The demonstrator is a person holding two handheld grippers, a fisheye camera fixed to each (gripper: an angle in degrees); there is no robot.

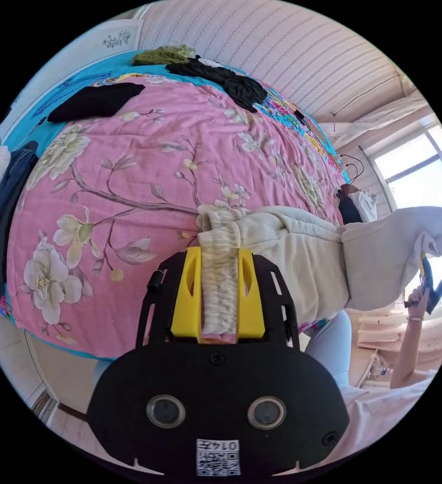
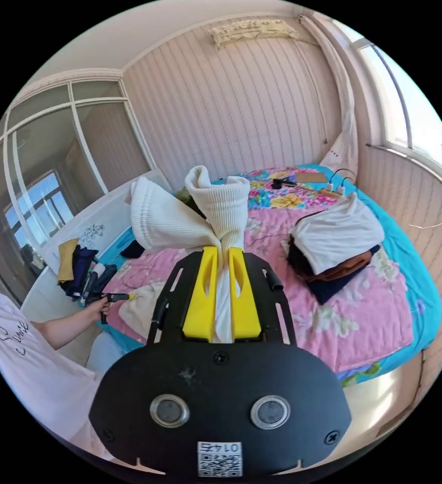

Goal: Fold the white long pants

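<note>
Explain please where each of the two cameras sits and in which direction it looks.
Left gripper view: rides behind the left gripper, looks across the pink floral bedspread; the person's hand shows with the right gripper.
Right gripper view: rides behind the right gripper, faces the striped wall and stack of folded clothes; the person's arm shows.
Shared: the white pants, clamped by both, and the bed.

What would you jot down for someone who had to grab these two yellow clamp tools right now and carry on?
Left gripper: shut on the ribbed end of the white long pants.
Right gripper: shut on the other end, held up in the air.
The pants hang stretched between the two, above the pink floral bedspread.
Done: pants picked up; a stack of folded clothes sits on the bed.
Left: lay the pants flat and fold them.
</note>
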